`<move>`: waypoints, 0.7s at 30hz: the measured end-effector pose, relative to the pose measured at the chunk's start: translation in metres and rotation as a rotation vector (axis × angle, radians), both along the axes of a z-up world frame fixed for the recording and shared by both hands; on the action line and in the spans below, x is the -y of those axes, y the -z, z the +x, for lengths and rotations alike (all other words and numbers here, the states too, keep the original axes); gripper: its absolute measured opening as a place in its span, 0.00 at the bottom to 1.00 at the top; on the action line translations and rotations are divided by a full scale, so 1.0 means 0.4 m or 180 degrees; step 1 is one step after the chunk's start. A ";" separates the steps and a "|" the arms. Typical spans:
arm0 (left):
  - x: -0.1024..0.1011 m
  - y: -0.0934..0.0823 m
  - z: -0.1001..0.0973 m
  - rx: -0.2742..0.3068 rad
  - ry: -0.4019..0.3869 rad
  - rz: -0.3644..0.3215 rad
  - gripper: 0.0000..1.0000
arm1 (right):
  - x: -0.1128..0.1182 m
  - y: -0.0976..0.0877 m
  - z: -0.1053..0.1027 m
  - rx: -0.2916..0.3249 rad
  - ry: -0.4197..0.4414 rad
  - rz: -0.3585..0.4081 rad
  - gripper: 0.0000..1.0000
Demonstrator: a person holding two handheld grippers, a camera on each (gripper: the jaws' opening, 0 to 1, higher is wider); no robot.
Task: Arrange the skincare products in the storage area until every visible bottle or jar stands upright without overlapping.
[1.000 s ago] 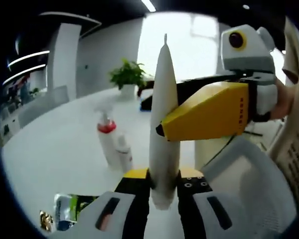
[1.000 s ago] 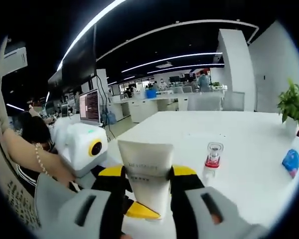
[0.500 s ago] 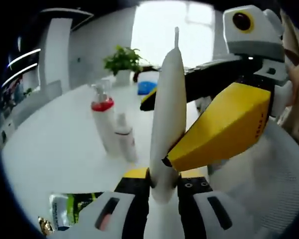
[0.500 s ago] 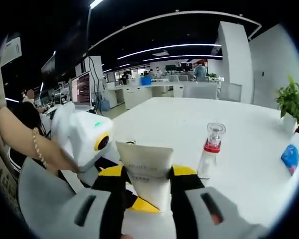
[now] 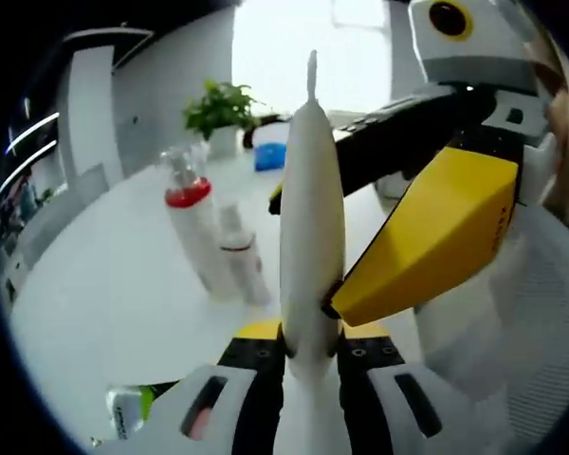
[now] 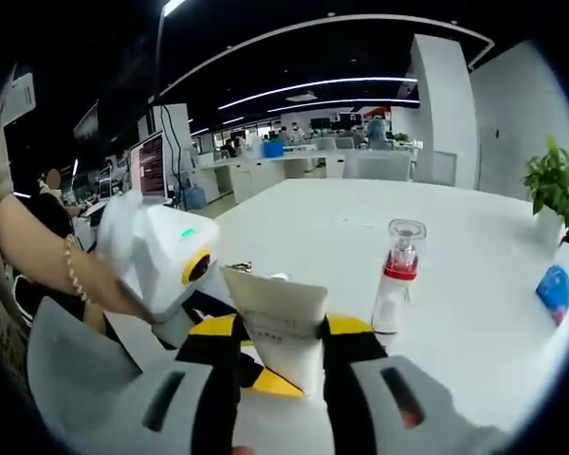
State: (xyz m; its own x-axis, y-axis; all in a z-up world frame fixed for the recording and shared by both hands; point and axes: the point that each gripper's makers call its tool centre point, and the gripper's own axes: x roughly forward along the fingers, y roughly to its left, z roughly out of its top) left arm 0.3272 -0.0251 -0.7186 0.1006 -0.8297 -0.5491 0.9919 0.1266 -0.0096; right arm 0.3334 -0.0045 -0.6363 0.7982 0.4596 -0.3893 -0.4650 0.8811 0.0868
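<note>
Both hand-held grippers, left point(image 5: 310, 353) and right point(image 6: 277, 353), pinch the white tube point(image 5: 309, 227), so I'd lower it slowly onto the surface point(image 6: 455, 284) beside the red-collared bottle point(image 6: 395, 280).

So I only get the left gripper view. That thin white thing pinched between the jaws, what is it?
Observer: In the right gripper view it is a flat white tube seen face-on, with a line of small print across it. The right hand-held gripper clamps it as well.
Operator: Who is on the other side of it?
Observer: A person's forearm, wearing a bead bracelet, reaches in from the left of that view.
Operator: And what is the room like that way?
Observer: It is an open office with rows of desks, and a lit monitor stands past the table's far edge.
</note>
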 end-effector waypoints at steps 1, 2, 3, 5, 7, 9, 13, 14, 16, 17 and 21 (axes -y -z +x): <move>0.001 0.000 0.002 -0.0003 0.0007 0.0002 0.17 | 0.001 0.000 0.002 0.0012 0.0002 0.0009 0.33; 0.003 0.001 0.006 -0.0018 0.0012 0.0006 0.16 | 0.002 -0.001 0.005 0.0033 0.0003 0.0017 0.33; 0.004 0.001 0.007 -0.0017 0.0021 0.0008 0.16 | 0.003 -0.002 0.006 0.0045 0.0004 0.0033 0.33; 0.006 0.001 0.013 -0.0007 0.0023 0.0011 0.16 | 0.010 -0.007 0.009 0.0071 0.0011 0.0075 0.34; 0.008 0.001 0.021 0.0007 0.0014 0.0009 0.16 | 0.021 -0.012 0.011 0.0099 0.0041 0.0127 0.35; 0.009 0.001 0.032 0.0025 -0.0001 -0.0004 0.16 | 0.029 -0.010 0.010 0.0089 0.0048 0.0144 0.38; 0.014 0.000 0.051 0.0070 0.0000 -0.0034 0.16 | 0.062 0.008 0.004 0.0027 0.0131 0.0132 0.46; 0.015 0.000 0.054 0.0079 0.0001 -0.0040 0.16 | 0.067 0.012 0.003 0.0013 0.0144 0.0128 0.46; 0.018 -0.001 0.066 0.0097 0.0003 -0.0051 0.16 | 0.081 0.021 -0.002 -0.0028 0.0175 0.0128 0.49; 0.019 -0.001 0.073 0.0107 0.0011 -0.0054 0.16 | 0.088 0.025 -0.005 -0.0042 0.0199 0.0129 0.50; 0.023 -0.002 0.102 0.0121 0.0006 -0.0065 0.17 | 0.105 0.035 -0.010 -0.0087 0.0247 0.0143 0.52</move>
